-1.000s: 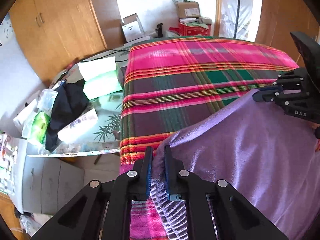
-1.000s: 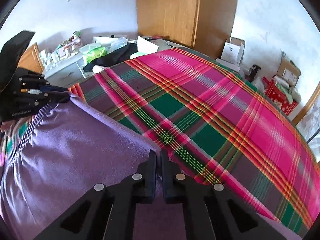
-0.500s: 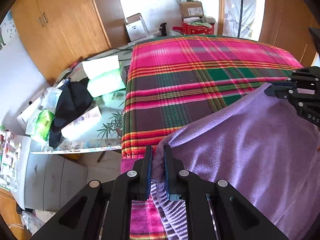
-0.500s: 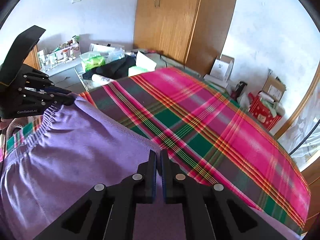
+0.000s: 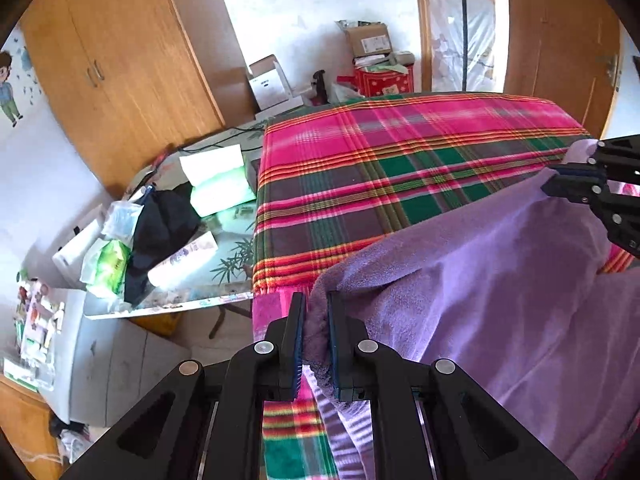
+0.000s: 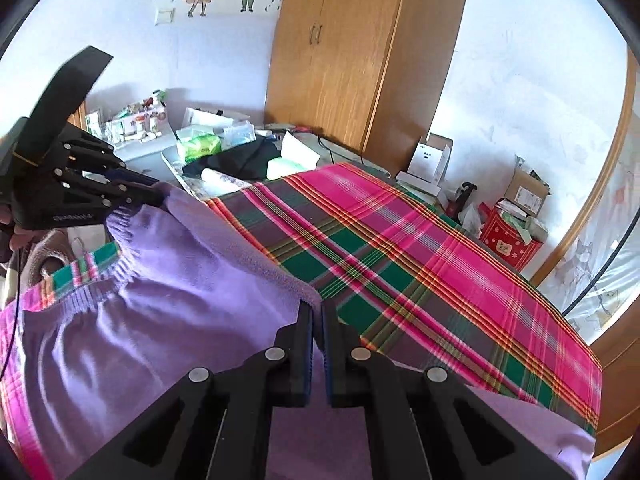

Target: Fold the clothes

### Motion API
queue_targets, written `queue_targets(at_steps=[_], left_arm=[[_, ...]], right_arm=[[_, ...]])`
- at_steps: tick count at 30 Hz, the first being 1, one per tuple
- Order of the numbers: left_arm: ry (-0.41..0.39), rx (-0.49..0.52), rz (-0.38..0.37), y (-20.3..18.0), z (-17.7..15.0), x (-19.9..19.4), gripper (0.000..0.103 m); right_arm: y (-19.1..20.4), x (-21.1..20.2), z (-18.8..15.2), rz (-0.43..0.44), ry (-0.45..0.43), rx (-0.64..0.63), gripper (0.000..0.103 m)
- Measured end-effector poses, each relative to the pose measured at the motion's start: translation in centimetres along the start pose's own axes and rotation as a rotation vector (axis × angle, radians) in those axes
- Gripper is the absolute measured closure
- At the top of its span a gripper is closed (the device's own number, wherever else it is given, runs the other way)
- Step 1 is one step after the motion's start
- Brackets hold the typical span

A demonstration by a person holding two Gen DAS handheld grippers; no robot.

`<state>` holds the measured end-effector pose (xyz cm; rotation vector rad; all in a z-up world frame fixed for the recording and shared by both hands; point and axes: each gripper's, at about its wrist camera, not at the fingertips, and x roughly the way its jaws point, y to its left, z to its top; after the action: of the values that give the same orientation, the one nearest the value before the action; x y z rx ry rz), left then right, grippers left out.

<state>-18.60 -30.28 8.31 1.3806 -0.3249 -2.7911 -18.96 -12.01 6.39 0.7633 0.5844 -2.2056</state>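
Observation:
A purple fleece garment [image 5: 492, 280] with an elastic waistband hangs stretched between both grippers above the plaid bed cover [image 5: 380, 168]. My left gripper [image 5: 316, 308] is shut on one thick corner of it. In the right wrist view my right gripper [image 6: 317, 312] is shut on the garment's [image 6: 168, 292] other corner, above the bed cover [image 6: 420, 264]. The left gripper [image 6: 156, 198] shows at the left there, pinching the gathered waistband. The right gripper [image 5: 560, 182] shows at the right edge of the left wrist view, gripping the cloth.
A cluttered glass-topped side table [image 5: 176, 224] with bags, tissues and a black cloth stands left of the bed. A wooden wardrobe [image 6: 352, 48] stands behind it. Cardboard boxes [image 5: 366, 40] and a red box [image 6: 508, 240] lie on the floor beyond the bed. A hand [image 6: 12, 236] shows behind the left gripper.
Both grippers have risen and moved forward over the bed with the purple garment, lifting its held edge higher off the cover. Both grips stayed the same.

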Motion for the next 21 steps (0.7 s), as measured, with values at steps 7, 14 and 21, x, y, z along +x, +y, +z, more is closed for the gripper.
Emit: queue_targets(at_steps=[7,14,21], left_arm=[[-0.046,0.05,0.04,-1.4,-1.1,-2.9,0.092],[-0.098,0.093,0.051,-2.9,-1.9,-6.4,0.092],[-0.112,0.107,0.044,-4.0,-3.6,-8.2,0.092]], right_arm=[[1.5,-4.1,-1.0,-0.026,-0.046,0.0,0.099],[2.2,-7.3,-2.3,-0.03,-0.08,0.049,0.099],[4.1,-9.2,-4.1,-0.05,-0.085,0.044,0.099]])
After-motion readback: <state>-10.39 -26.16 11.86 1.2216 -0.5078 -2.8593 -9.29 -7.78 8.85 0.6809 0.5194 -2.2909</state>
